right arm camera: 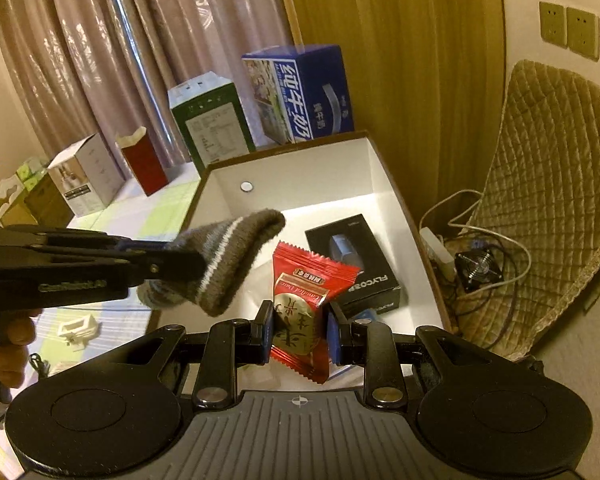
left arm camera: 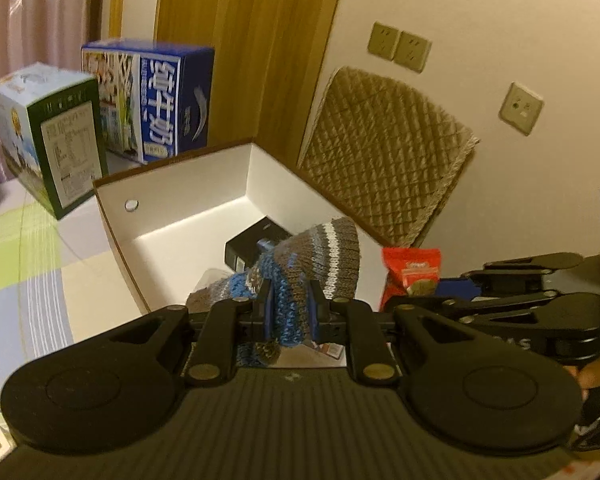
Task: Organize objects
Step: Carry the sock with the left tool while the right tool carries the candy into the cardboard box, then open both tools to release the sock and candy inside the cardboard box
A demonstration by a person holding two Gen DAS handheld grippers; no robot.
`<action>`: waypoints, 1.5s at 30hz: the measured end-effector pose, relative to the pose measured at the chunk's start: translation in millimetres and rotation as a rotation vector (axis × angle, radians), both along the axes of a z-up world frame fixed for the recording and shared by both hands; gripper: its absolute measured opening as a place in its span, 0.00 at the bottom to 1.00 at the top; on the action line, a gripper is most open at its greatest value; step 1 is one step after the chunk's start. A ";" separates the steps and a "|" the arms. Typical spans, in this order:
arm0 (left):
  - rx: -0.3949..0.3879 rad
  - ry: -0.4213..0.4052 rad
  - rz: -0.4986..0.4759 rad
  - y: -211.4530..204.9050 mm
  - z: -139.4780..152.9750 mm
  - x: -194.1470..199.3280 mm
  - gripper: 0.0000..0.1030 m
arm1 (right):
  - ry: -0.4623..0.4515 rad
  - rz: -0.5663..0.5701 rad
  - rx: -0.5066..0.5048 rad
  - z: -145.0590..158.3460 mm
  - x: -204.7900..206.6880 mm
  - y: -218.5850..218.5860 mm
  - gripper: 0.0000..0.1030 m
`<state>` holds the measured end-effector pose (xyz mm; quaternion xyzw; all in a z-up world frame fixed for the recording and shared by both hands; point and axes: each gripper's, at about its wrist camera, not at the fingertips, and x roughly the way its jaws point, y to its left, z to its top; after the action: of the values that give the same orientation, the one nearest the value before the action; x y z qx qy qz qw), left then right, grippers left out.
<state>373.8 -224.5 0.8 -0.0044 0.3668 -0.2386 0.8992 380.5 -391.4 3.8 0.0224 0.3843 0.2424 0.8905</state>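
Observation:
My left gripper (left arm camera: 290,308) is shut on a striped grey, blue and white knitted sock (left arm camera: 320,260) and holds it above the open white box (left arm camera: 180,208). My right gripper (right arm camera: 298,330) is shut on a red candy packet (right arm camera: 304,312), held over the near edge of the same white box (right arm camera: 300,164). A black boxed product (right arm camera: 356,264) lies inside the box, also seen in the left wrist view (left arm camera: 256,244). The sock (right arm camera: 236,256) and left gripper (right arm camera: 156,258) show in the right wrist view; the packet (left arm camera: 412,276) shows in the left wrist view.
A blue milk carton (left arm camera: 156,96) and a green and white carton (left arm camera: 52,136) stand behind the box on the checked tablecloth (left arm camera: 28,272). Small boxes (right arm camera: 84,176) and a red bag (right arm camera: 142,164) stand at the left. A quilted cushion (right arm camera: 552,200), cables and a small fan (right arm camera: 480,270) lie at the right.

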 end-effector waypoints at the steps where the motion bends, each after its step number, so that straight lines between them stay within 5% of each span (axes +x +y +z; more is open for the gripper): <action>1: 0.006 0.011 0.009 -1.7 -4.4 5.2 0.13 | 0.006 0.003 0.000 -1.3 3.8 -1.0 0.23; 9: 0.052 0.057 0.054 -13.0 -27.5 38.8 0.18 | 0.049 0.041 -0.008 -15.4 24.2 0.2 0.23; 22: 0.083 0.111 0.138 5.5 -30.3 44.9 0.43 | 0.119 0.143 -0.044 -43.6 48.5 28.4 0.23; 25: 0.081 0.114 0.160 13.7 -28.2 42.2 0.47 | 0.102 0.157 -0.047 -44.9 52.3 36.2 0.31; 27: 0.083 0.115 0.176 18.3 -27.4 40.7 0.53 | 0.086 0.151 -0.057 -44.7 53.6 39.0 0.50; 45: 0.083 0.123 0.204 31.4 -20.6 20.5 0.69 | 0.072 0.088 -0.076 -34.3 40.2 24.4 0.80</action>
<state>394.3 -193.1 -19.8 -0.0190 0.4287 -0.1299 0.8939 420.7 -367.0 -30.5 -0.0197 0.4254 0.2656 0.8649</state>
